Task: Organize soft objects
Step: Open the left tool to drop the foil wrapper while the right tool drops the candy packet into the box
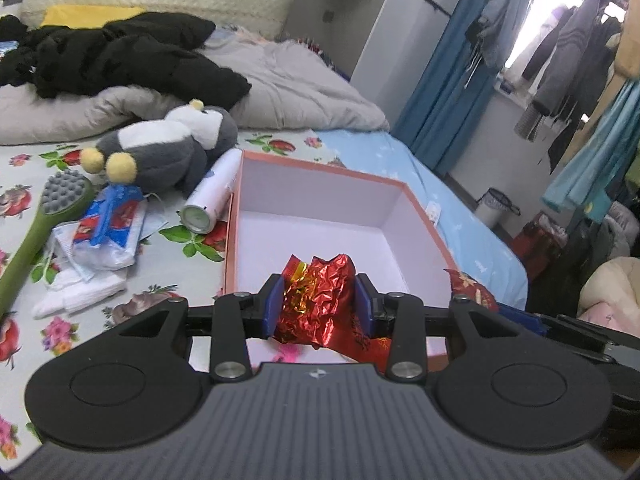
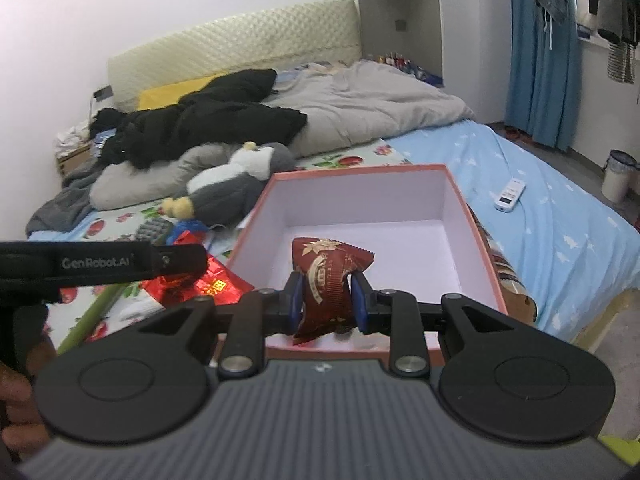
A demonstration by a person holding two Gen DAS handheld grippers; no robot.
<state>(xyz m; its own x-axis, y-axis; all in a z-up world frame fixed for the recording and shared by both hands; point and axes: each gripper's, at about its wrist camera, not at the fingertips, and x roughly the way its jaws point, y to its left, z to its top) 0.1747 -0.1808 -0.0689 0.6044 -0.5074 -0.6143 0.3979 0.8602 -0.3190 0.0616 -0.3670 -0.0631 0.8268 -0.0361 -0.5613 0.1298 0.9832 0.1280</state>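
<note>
Left fingers (image 1: 276, 304) pinch a red foil packet (image 1: 318, 300); right fingers (image 2: 295, 300) pinch a maroon packet (image 2: 326, 286).

Left claw (image 1: 318, 304) and right claw (image 2: 327, 298) both clamped, pitched downward

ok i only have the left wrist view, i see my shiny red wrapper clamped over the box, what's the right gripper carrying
Observer: The right gripper is shut on a dark red snack packet, held over the near edge of the pink box.
Operator: anything already inside the box
Observer: No, in the right wrist view its white floor is bare.
Operator: anything on the blue sheet past the box
Observer: A white remote control lies there, beyond the box's right wall.
Operator: where's my left gripper from there
Observer: Only its black body shows, left of the box, with the shiny red wrapper below it.
</note>
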